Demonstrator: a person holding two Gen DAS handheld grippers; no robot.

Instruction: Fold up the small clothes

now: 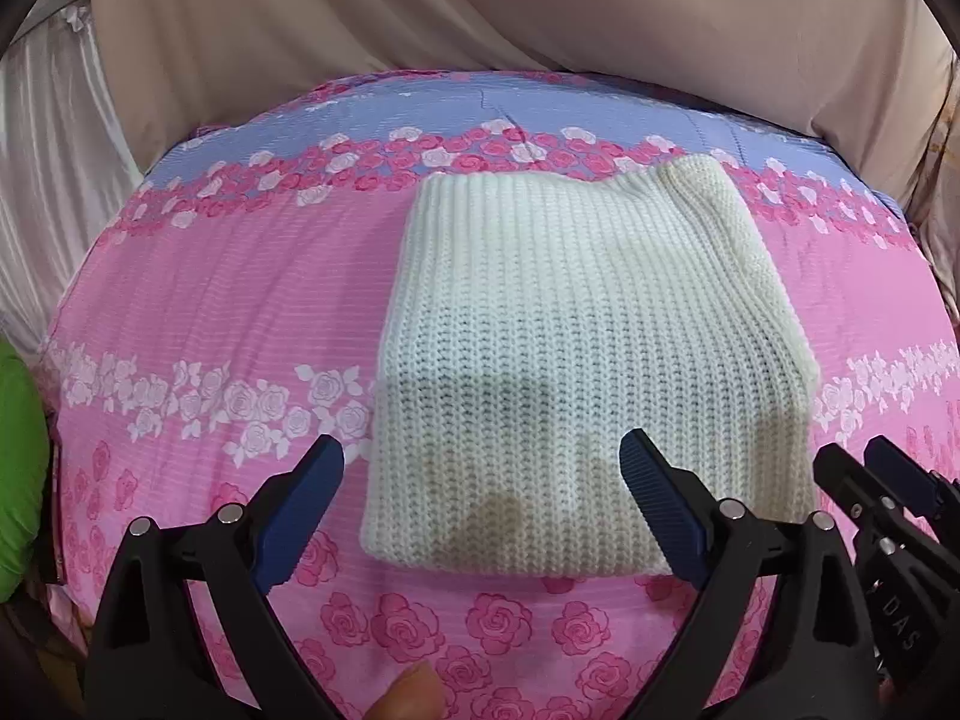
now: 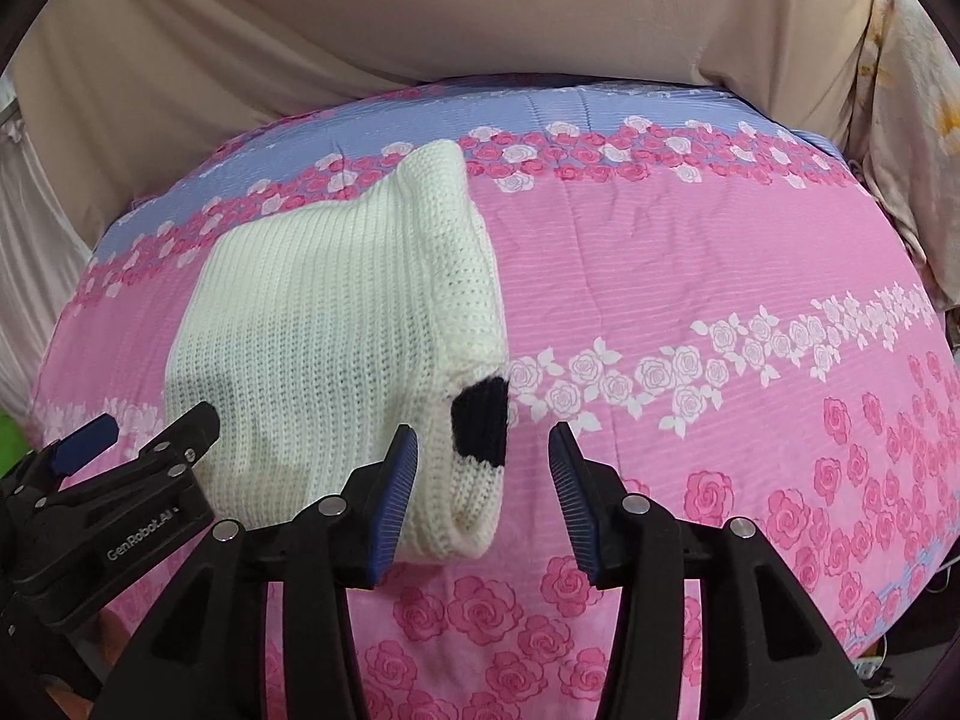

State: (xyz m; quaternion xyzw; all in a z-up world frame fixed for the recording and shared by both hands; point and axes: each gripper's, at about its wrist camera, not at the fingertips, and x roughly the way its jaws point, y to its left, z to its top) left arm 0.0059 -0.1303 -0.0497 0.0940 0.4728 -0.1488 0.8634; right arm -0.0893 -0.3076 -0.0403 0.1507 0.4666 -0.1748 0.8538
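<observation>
1. A folded cream knit sweater [image 1: 576, 372] lay flat on the bed [image 1: 198, 312], which was covered in a pink sheet with rose bands and a blue strip at the far edge.
2. The left gripper [image 1: 480, 480] hovered at the sweater's near edge, jaws spread wide and holding nothing; the near left corner of the knit sat between its blue pads [image 1: 300, 510].
3. One left pad hung over bare sheet just left of the sweater, the other over the knit itself. I could not tell whether either touched the cloth.
4. The right gripper [image 2: 483, 480] stood just beside the left one, at the sweater's near right corner, also wide open and empty.
5. From the right wrist view, a rolled cuff [image 2: 468, 498] with a black patch [image 2: 480, 420] lay between the right gripper's pads, nearer its left pad [image 2: 393, 504].
6. Its other pad was over bare pink sheet, apart from the sweater.
7. Beige cloth [image 1: 420, 0] hung behind the bed, and something green [image 1: 18, 468] showed at the far left.
8. A fingertip [image 1: 408, 693] showed below the left gripper.
</observation>
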